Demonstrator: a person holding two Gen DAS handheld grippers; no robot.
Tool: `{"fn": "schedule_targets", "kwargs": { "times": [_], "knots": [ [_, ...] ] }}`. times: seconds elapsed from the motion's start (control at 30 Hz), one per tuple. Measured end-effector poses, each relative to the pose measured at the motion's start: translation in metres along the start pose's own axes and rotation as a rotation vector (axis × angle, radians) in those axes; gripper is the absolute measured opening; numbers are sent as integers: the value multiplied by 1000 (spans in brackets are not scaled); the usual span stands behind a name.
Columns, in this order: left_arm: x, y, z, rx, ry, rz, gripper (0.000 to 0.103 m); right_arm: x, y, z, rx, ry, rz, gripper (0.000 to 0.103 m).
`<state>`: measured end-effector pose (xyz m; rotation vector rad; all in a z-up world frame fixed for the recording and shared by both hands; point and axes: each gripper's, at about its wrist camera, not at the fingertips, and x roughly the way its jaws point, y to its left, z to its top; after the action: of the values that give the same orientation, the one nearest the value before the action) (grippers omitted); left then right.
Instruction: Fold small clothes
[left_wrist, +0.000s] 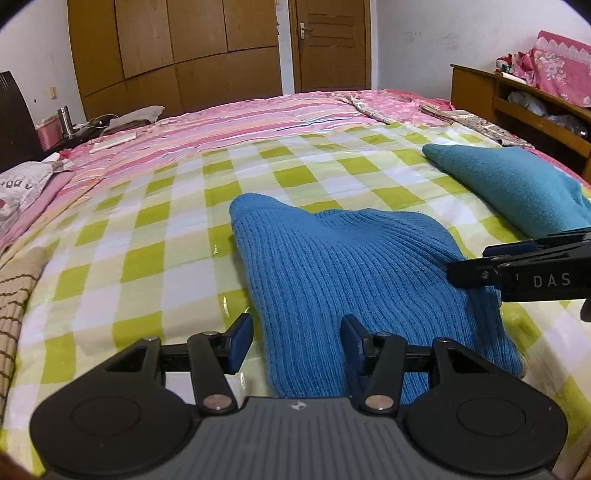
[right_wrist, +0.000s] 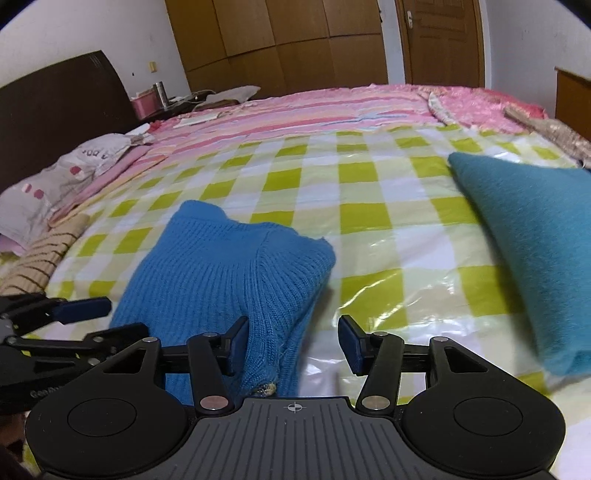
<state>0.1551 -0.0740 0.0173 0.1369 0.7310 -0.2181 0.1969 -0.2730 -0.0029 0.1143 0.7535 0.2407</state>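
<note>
Jaws apart — blue sweater (left_wrist: 332, 266) between

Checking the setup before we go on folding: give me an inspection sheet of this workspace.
Surface: bed under a green checked plastic sheet, glossy and wrinkled.
Job's things: blue knit garment bunched in front of both grippers; teal garment folded, apart to the right.
Clutter: striped beige cloth and pillow at the left edge.
Grippers: left gripper open, knit between its pads; right gripper open over the knit's edge.
Cables: nothing seen.
Surroundings: wooden wardrobe, door, headboard shelf.
</note>
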Motion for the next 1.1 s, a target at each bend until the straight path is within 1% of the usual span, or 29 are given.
{"fn": "schedule_targets", "kwargs": {
  "times": [0.4, 0.73, 1.1],
  "knots": [
    [-15, -5, -7, 6, 11, 51, 56, -15, 3, -6, -36, -27, -52, 51],
    [-24, -2, -17, -19, 23, 67, 57, -25, 0, -10, -38, -39, -110, 52],
    [-27, 1, -26, -60, 31, 67, 57, -34, 1, -22, -19, -27, -128, 52]
  ]
}}
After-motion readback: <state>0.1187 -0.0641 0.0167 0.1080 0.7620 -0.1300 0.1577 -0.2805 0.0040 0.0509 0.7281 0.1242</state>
